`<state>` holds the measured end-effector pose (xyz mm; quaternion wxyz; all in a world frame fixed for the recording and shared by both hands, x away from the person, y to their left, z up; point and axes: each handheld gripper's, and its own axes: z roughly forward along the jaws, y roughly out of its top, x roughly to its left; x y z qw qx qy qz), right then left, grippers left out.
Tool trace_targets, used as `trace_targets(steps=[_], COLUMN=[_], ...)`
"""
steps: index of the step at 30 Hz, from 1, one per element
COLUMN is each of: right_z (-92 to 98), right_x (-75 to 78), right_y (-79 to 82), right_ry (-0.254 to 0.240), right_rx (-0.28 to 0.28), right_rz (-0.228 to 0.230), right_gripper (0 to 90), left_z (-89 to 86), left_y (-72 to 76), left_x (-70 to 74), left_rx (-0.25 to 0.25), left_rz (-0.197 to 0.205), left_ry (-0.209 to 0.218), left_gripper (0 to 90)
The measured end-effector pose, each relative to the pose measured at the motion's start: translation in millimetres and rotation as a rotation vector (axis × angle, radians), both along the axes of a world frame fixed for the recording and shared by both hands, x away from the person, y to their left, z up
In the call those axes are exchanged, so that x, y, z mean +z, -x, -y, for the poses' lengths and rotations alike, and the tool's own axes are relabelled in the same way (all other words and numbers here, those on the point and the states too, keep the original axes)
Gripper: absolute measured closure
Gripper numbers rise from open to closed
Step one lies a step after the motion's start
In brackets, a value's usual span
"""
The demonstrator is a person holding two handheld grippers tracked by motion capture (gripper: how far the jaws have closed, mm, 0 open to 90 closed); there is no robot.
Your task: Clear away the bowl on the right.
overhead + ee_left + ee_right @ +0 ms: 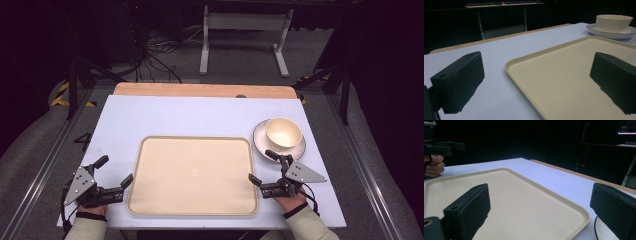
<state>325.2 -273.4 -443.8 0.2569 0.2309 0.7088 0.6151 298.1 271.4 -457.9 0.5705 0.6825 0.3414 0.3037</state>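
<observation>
Bowl (283, 132) on saucer (296, 150) just ahead of right gripper (266, 167), jaws wide open, empty; left gripper (114, 169) also open, far across tray (192, 212).

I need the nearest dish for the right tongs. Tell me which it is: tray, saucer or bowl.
The saucer: its near rim lies right beside the open right tongs. The bowl sits on it, farther back, and the tray spreads away to their left.
</observation>
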Motion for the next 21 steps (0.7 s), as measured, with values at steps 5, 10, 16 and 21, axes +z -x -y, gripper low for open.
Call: trace_targets(steps=[5,10,16,21], right_z=[-0.2,-1.1,-1.1,-1.3], right_x=[-0.7,-1.6,-1.8,-2.2], right_y=[-0.6,-1.1,-1.0,-1.1], right_ry=[0.009,0.013,0.015,0.015], right_rx=[-0.001,0.005,0.004,0.007], right_rz=[0.0,-0.009,-0.014,-0.016], right_gripper=[3.2,3.2,3.0,2.8], left_z=[-0.1,0.1,0.2,0.0], left_y=[0.2,0.4,0.5,0.3], left_x=[0.0,0.0,-0.1,0.0], left_rx=[0.002,0.003,0.005,0.006], left_rz=[0.0,0.001,0.002,0.001], left_ry=[0.001,-0.002,0.0,-0.001], left_gripper=[0.2,0.2,0.2,0.2])
